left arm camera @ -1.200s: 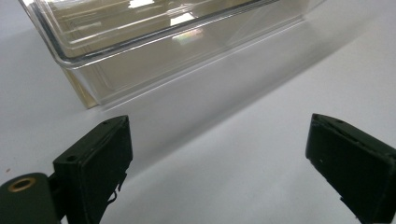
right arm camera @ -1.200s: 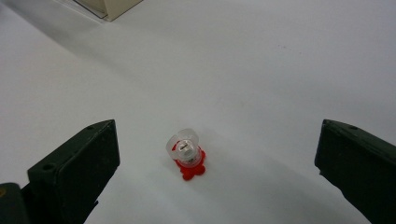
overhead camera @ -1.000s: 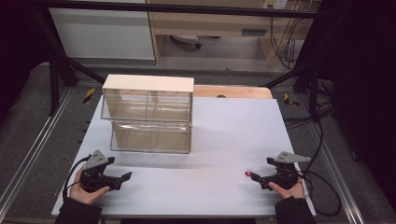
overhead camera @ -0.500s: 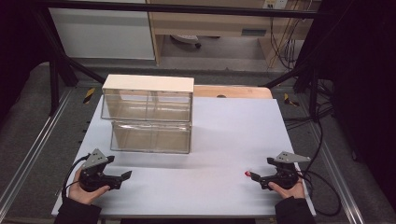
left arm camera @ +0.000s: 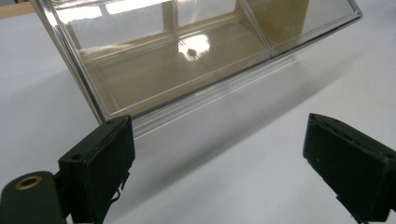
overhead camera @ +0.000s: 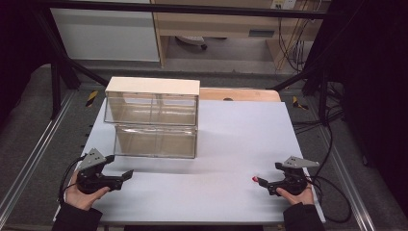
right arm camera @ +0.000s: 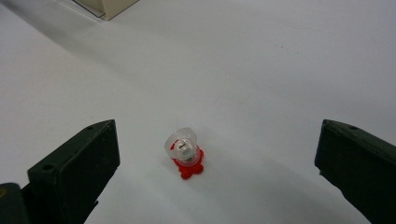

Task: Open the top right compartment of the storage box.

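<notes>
On the white table (overhead camera: pixel 226 144), near its right front corner, a small red-and-clear piece (right arm camera: pixel 185 153) stands alone between the spread jaws of the right gripper (right arm camera: pixel 217 154), untouched by either. At the left front, the left gripper (left arm camera: pixel 219 154) rests with jaws spread wide and holding nothing, aimed at the lower drawer of the clear drawer cabinet (overhead camera: pixel 154 122), which sits just beyond its tips.

Open table (overhead camera: pixel 231 144) right of the clear drawer box (overhead camera: pixel 154 122), toward the red piece (overhead camera: pixel 254 179).
</notes>
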`<state>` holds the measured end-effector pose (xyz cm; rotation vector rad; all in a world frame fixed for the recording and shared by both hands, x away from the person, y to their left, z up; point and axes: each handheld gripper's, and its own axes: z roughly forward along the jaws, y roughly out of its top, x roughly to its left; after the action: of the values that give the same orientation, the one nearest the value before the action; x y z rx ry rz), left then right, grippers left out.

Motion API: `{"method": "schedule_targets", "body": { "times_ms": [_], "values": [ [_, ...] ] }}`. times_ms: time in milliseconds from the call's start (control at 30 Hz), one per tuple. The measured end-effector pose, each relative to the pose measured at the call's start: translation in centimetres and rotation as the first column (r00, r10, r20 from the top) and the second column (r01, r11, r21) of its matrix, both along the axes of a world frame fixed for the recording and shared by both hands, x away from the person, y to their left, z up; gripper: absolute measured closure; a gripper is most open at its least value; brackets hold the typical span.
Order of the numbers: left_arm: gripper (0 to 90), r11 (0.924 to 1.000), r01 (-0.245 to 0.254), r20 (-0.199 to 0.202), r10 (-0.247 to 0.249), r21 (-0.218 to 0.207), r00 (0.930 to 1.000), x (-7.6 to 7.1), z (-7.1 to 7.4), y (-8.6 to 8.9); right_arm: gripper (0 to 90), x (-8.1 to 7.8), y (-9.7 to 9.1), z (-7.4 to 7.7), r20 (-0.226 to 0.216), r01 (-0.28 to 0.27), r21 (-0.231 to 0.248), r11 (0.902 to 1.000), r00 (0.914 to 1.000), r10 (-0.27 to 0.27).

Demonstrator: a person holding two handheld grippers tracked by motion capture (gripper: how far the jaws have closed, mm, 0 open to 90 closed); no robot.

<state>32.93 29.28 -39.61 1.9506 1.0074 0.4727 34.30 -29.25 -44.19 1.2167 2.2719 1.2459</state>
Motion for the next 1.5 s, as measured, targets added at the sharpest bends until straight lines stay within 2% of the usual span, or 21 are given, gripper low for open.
{"method": "schedule_targets", "body": {
  "times_ms": [400,767,1233,1500],
  "values": [
    [13.6,1.0000,-0.005,0.026,0.005,-0.004,0.9996,0.1,2.1,0.0,0.5,0.0,0.0,0.0,0.000,-0.002,-0.003,1.0000,1.0000,0.002],
    [21.5,1.0000,-0.005,0.042,0.005,0.003,0.9991,1.1,3.8,-0.9,0.5,0.0,0.0,0.0,0.001,-0.003,-0.007,1.0000,1.0000,0.003],
    [43.1,0.9996,-0.026,0.095,0.027,-0.006,0.9951,2.3,5.8,-1.5,0.5,0.0,0.0,0.0,-0.002,-0.005,-0.012,0.9999,1.0000,0.005],
    [58.5,0.9993,-0.037,0.101,0.037,0.000,0.9942,2.8,6.5,-1.8,0.5,0.0,0.0,0.0,-0.005,-0.003,-0.015,0.9999,1.0000,0.003]
  ]
}}
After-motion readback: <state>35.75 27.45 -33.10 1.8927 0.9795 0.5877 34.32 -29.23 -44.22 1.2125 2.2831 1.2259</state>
